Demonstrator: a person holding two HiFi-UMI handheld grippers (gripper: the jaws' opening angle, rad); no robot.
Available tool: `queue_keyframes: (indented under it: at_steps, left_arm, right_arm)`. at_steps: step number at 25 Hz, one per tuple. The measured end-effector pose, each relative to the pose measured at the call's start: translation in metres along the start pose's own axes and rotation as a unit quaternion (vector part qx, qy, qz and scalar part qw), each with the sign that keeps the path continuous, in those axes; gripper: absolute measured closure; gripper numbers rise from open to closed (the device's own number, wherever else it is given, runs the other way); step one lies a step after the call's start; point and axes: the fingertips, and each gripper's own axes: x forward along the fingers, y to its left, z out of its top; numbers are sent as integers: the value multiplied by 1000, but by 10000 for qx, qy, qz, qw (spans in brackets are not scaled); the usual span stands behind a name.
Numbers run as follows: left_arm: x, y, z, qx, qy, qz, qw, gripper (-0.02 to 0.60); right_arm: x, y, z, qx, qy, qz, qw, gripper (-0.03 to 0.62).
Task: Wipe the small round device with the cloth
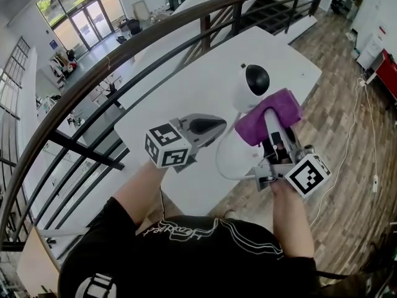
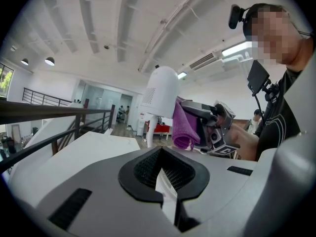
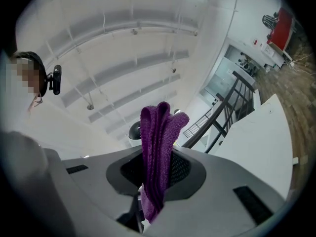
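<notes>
Railing (image 1: 93, 78) alongside table (image 1: 186, 98), cloth (image 1: 273, 113) beside device (image 1: 251, 85).

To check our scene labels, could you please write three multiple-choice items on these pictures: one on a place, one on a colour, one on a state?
1. Where does the small round device stand?
A. on the white table
B. on the floor
C. on a chair

2. What colour is the cloth?
A. yellow
B. purple
C. green

3. How is the left gripper?
A. shut on the cloth
B. open
C. shut and empty

1 A: the head view shows it there.
2 B: purple in every view.
3 C: its jaws meet on nothing; the right gripper holds the cloth.
</notes>
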Motion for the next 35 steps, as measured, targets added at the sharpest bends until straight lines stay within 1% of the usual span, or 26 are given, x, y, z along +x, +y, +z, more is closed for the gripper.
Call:
queue_keyframes:
  at_steps: [3, 4, 7, 10, 13, 15, 18, 21, 24, 28, 30, 32, 33, 35]
  left_arm:
    - [-4, -5, 1, -22, -6, 19, 10000, 574]
    - [-3, -10, 1, -22, -36, 34, 10000, 574]
    - [-7, -28, 14, 17, -207, 121, 9997, 575]
    - [-14, -45, 40, 62, -412, 231, 9989, 574]
    - [-14, -69, 57, 120, -527, 299, 9981, 575]
    - [-13, -84, 61, 97, -597, 371, 9975, 574]
    - [-11, -94, 64, 65, -642, 533, 9965, 574]
    - [-6, -101, 64, 137, -690, 513, 9962, 574]
    - [-9, -102, 66, 205, -711, 393, 9965, 574]
    - [-17, -91, 73, 220, -764, 126, 9968, 574]
    - [-28, -79, 76, 216, -772, -83, 9967, 574]
    - [-44, -64, 77, 221, -776, -339, 9962, 574]
    - [-51, -56, 74, 233, -773, -492, 9955, 574]
    - [-58, -37, 63, 293, -729, -817, 9936, 574]
  right_arm:
    - [-9, 1, -5, -4, 120, -120, 9999, 533]
    - [-16, 4, -5, -123, 156, -85, 9998, 533]
    - [-36, 22, 0, -897, 381, 177, 9951, 533]
    - [-48, 36, 13, -1625, 644, 401, 9838, 533]
    - [-63, 44, 28, -2319, 786, 554, 9680, 533]
    - [-71, 48, 32, -2569, 853, 676, 9603, 533]
    - [-74, 52, 31, -2755, 1034, 865, 9518, 533]
    - [-77, 58, 28, -3117, 1146, 942, 9385, 533]
    - [-77, 63, 23, -3445, 1123, 830, 9283, 533]
    - [-66, 66, 23, -3774, 1150, 436, 9178, 533]
    - [-52, 77, 22, -3931, 1067, 240, 9130, 533]
    - [-36, 90, 13, -3980, 947, 29, 9125, 533]
    - [-28, 94, 6, -4011, 900, -104, 9115, 533]
    - [-16, 93, -11, -4150, 836, -438, 9049, 533]
